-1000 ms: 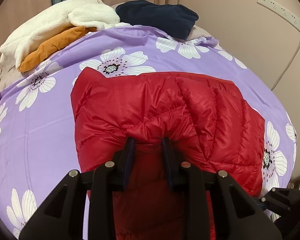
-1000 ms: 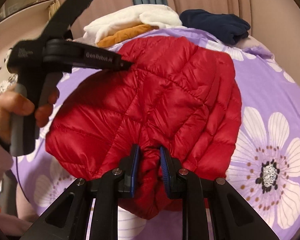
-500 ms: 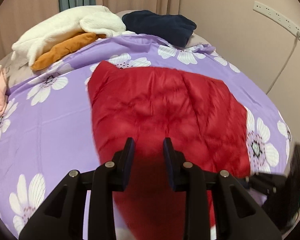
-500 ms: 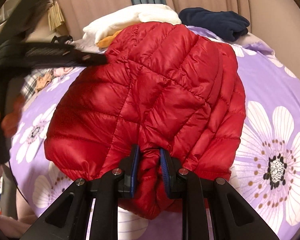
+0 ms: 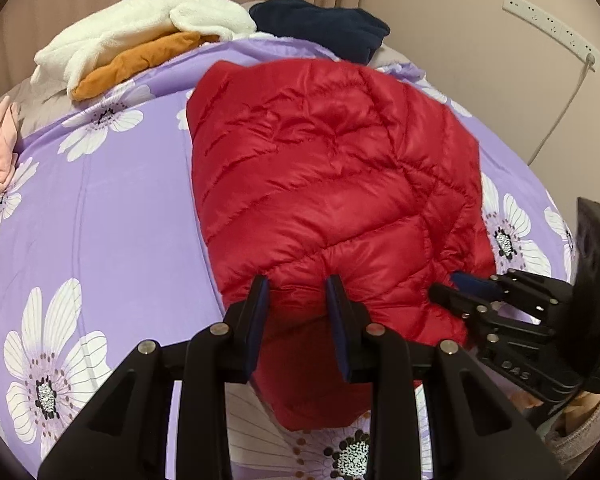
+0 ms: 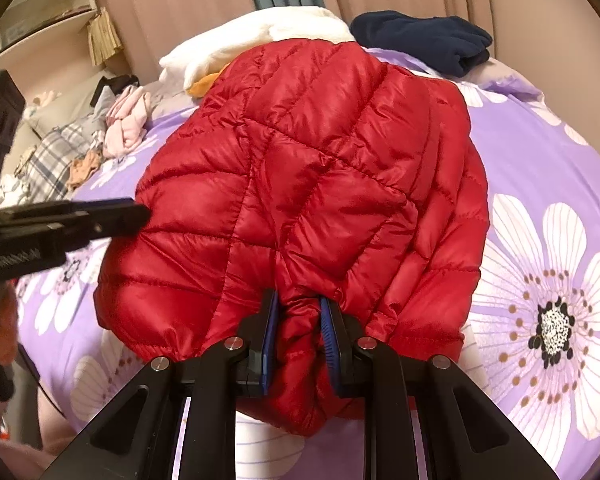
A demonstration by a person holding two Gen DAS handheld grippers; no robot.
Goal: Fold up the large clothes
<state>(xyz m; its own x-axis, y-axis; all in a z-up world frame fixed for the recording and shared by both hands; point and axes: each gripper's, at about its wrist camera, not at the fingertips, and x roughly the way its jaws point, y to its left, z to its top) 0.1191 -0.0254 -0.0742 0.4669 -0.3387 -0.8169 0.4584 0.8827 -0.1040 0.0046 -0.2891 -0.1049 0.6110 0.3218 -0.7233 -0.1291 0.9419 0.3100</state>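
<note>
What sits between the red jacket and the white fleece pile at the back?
In the left wrist view, only bare purple flowered bedspread separates red jacket from white fleece pile.

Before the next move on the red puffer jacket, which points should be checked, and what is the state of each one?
1. Right gripper holds the jacket: ok, its jaws pinch a bunch of the near edge of the red puffer jacket.
2. Left gripper holds the jacket: cannot tell, fabric sits between its jaws, but no pinch shows.
3. Jacket lies on the floral bedspread: ok, though puffy and creased.
4. Bare bedspread on both sides of the jacket: ok.
5. Folded white fleece, orange garment and navy garment at the far end: ok, but the jacket's far edge reaches close to them.
</note>
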